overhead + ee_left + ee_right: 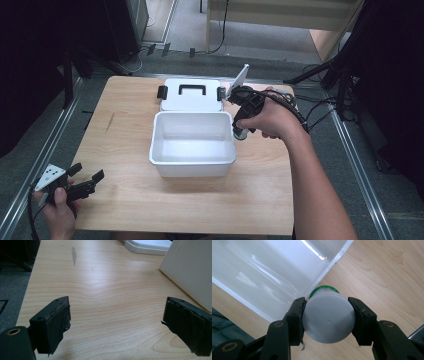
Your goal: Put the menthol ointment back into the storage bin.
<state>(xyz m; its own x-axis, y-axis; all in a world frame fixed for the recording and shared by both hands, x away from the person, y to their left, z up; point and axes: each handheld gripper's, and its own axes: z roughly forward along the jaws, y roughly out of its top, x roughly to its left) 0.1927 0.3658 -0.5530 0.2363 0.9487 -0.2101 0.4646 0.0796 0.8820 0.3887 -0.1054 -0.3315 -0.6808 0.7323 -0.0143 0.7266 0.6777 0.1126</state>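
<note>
The right tool (327, 315) grips a grey-capped cylinder with a green ring (328, 318) just beside the white bin's (192, 162) right wall, mid-bench (125, 200). The left tool (115, 325), jaws apart and holding nothing, hovers at the near left corner.

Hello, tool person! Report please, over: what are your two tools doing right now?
Right tool shut on grey-capped bottle, beside white box. Left tool open, empty, at table corner. Box open, lid behind it.

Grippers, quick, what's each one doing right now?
Left gripper: open, holding nothing, above the table.
Right gripper: closed on a grey-capped bottle beside the white box.
</note>
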